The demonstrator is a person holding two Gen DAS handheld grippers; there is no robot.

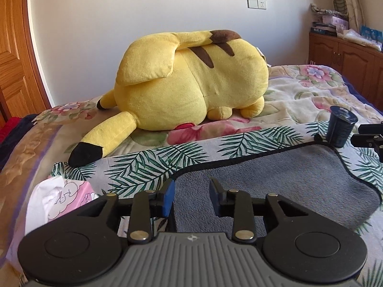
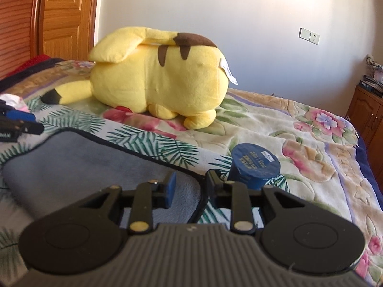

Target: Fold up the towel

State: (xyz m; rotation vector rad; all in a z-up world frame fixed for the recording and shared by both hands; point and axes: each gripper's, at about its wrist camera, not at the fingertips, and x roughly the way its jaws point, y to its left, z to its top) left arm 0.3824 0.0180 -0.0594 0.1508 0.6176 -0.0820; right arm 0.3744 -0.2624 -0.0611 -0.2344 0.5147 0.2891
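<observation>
A floral-blanketed bed [image 2: 311,131] carries a palm-print cloth [image 1: 167,157], yellow plush [image 1: 191,79] and tissue pack [image 1: 67,196].

A lived-in home bedroom.
A bed [image 2: 299,129] under a floral blanket carries a big yellow Pikachu plush [image 1: 191,79]; a wooden door [image 1: 14,47] stands far left, a cluttered wooden cabinet [image 1: 344,57] far right, a wall socket [image 1: 257,4] behind.

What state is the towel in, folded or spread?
Spread: the grey towel lies flat in one layer, black hem exposed, both tongs open.
</observation>
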